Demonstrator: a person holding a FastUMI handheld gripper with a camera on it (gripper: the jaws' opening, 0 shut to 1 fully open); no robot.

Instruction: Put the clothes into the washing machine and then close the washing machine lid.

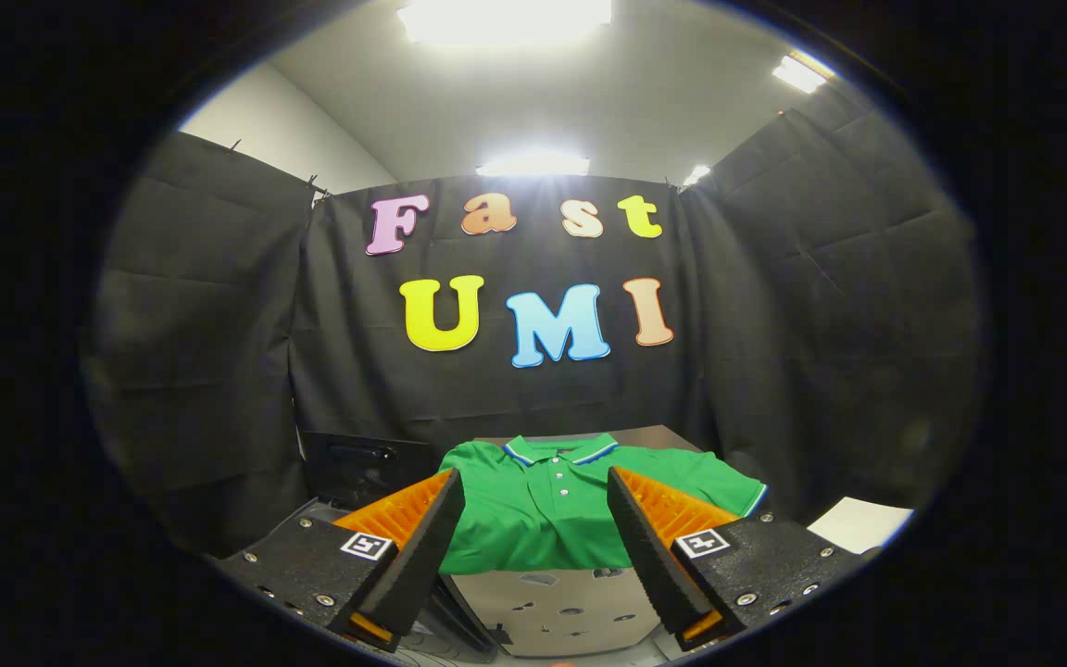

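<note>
A green polo shirt (543,509) with a blue-and-white trimmed collar lies spread flat over a box-like stand (561,607), its hem hanging over the front edge. My gripper (533,500) is open, its two fingers spread wide. The shirt lies just ahead of them and shows through the gap, and neither finger touches it. To the left of the shirt, beyond the left finger (422,547), a dark upright panel with a handle (362,468) stands; it may be the washing machine's raised lid. The machine's opening is hidden behind that finger.
Black cloth walls close the booth at the back and both sides. A white flat surface (858,523) shows beyond the right finger, by the right wall. The front face of the stand under the shirt is pale with small dark marks.
</note>
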